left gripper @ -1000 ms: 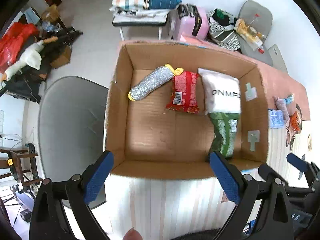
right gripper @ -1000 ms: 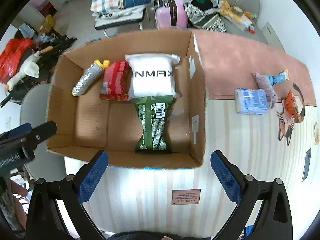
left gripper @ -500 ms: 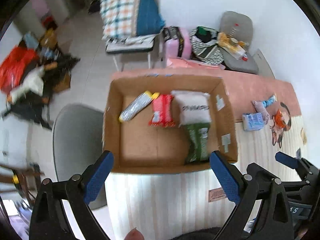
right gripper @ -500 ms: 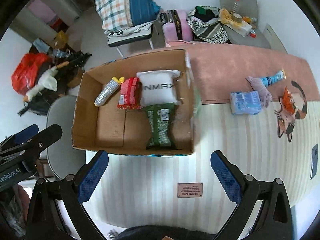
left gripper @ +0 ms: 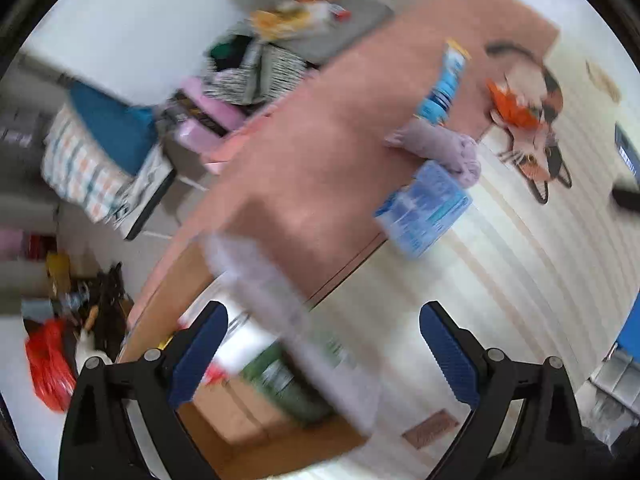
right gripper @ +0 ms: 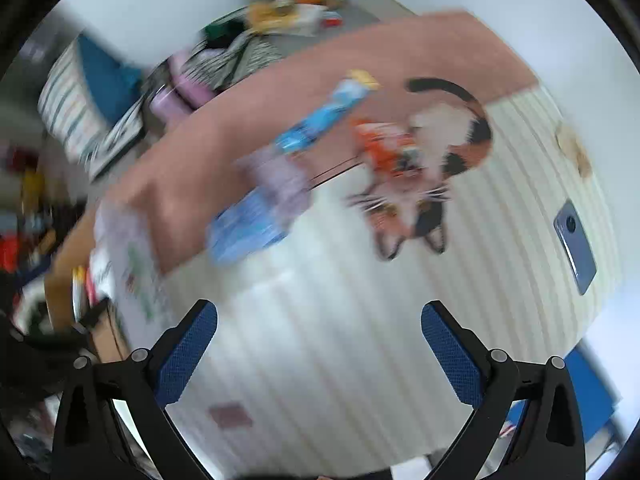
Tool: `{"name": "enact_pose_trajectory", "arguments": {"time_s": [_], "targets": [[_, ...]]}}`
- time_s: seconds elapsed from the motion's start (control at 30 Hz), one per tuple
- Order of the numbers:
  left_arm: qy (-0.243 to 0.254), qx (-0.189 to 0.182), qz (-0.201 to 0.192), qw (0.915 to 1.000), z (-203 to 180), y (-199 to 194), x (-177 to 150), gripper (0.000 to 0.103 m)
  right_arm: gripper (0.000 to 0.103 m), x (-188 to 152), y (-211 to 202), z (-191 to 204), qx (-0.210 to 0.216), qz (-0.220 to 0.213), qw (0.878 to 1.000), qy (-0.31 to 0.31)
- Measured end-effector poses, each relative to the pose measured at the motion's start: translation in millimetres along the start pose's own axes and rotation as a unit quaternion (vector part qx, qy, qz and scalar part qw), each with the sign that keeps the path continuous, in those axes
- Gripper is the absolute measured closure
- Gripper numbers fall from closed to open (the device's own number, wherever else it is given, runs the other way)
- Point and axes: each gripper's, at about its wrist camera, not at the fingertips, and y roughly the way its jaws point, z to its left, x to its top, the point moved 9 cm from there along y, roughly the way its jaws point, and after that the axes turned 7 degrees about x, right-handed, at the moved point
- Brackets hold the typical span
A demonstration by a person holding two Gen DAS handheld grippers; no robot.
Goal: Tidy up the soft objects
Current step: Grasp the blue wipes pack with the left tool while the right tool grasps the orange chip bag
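Both views are motion-blurred. The cardboard box [left gripper: 240, 420] with packets in it sits at the lower left of the left wrist view and at the left edge of the right wrist view [right gripper: 68, 264]. On the table beyond lie a blue tissue pack [left gripper: 424, 208] [right gripper: 244, 228], a mauve soft toy [left gripper: 452, 148] [right gripper: 280, 180], a blue tube-shaped packet [left gripper: 444, 88] [right gripper: 320, 124] and an orange packet [left gripper: 512, 108] [right gripper: 384, 148]. My left gripper [left gripper: 324, 356] is open and empty. My right gripper [right gripper: 320, 352] is open and empty, above the striped mat.
A striped mat with a cat picture [right gripper: 440, 168] and a pink cloth [left gripper: 320, 140] cover the table. A phone [right gripper: 576, 248] lies at the right. Chairs, a pink suitcase [left gripper: 204, 116] and clutter stand on the floor beyond.
Both grippers have swung quickly to the right, away from the box and toward the loose items on the table. The box has slid to the left of both views. Both stay open.
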Motion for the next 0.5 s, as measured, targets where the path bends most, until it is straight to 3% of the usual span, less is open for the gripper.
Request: {"name": "enact_pose_trajectory", "arguments": {"time_s": [0.13,0.23,0.5], "targets": [[0.050,-0.017,0.041,0.9978,-48,46,35,0.005,0.002,51,27,-48,-0.006,0.019,1.000,0.010],[0.104,-0.008,0.065,0.9924,-73,78,51,0.005,0.004,78,53,-58,-0.009,0.050,0.999,-0.017],[0.181,-0.045,0.120,0.9751,-112,126,59,0.005,0.004,110,121,-76,-0.031,0.131,0.987,-0.083]]}}
